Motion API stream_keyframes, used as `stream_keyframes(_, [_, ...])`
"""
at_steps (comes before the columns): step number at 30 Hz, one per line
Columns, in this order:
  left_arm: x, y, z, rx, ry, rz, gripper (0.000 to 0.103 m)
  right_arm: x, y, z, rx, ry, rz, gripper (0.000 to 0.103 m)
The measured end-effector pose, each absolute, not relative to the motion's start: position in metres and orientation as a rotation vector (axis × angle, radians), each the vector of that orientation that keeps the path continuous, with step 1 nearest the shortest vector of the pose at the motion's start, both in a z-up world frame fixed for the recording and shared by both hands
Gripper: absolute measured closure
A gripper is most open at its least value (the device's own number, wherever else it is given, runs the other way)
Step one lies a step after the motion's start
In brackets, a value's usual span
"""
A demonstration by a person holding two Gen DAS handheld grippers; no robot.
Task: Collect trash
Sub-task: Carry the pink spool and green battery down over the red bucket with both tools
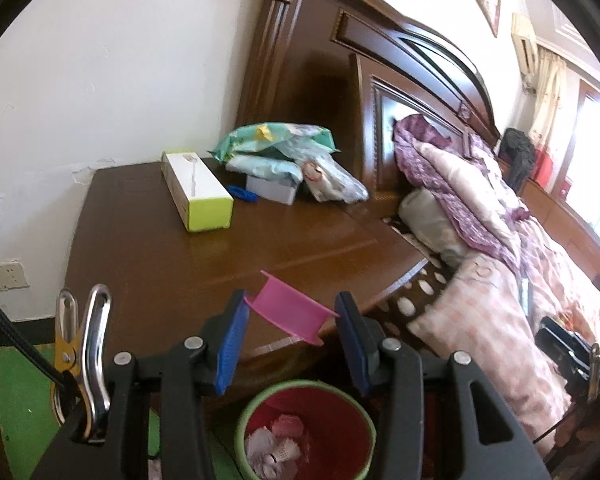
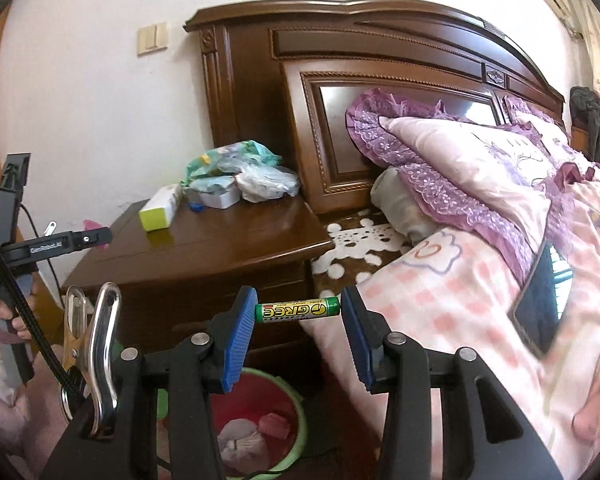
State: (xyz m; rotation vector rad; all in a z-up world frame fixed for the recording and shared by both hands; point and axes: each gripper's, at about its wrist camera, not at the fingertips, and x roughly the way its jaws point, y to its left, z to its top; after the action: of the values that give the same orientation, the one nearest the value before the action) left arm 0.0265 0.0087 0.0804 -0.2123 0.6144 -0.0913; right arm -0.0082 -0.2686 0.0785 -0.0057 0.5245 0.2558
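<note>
My left gripper (image 1: 290, 316) is shut on a pink plastic spool (image 1: 290, 312) and holds it above the front edge of the wooden nightstand (image 1: 180, 256), over the red waste bin with a green rim (image 1: 306, 428). My right gripper (image 2: 299, 310) is shut on a green battery (image 2: 299, 309), held end to end between the blue pads, above the same bin (image 2: 260, 432). The bin holds crumpled tissue and pink scraps. The left gripper also shows at the left of the right wrist view (image 2: 96, 236).
On the nightstand lie a white and yellow box (image 1: 196, 190), a pile of plastic packets (image 1: 284, 156) and a small blue item (image 1: 242, 193). The bed with pink bedding (image 2: 480, 280) is to the right, a black phone (image 2: 544, 300) on it. The wooden headboard (image 2: 380, 60) stands behind.
</note>
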Motion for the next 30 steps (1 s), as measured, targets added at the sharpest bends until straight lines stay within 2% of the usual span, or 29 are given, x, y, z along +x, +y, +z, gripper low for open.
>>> stream_keyframes(15, [-0.038,-0.02,0.068,-0.188,0.72,-0.239,0.056,-0.055,-0.221,0.055,0.073,0.528,0.364,0.059])
stream_keyframes(30, [-0.037,-0.05,0.005,-0.155,0.882,-0.297,0.056,-0.047,-0.213,-0.01,0.204,0.637,0.361,0.059])
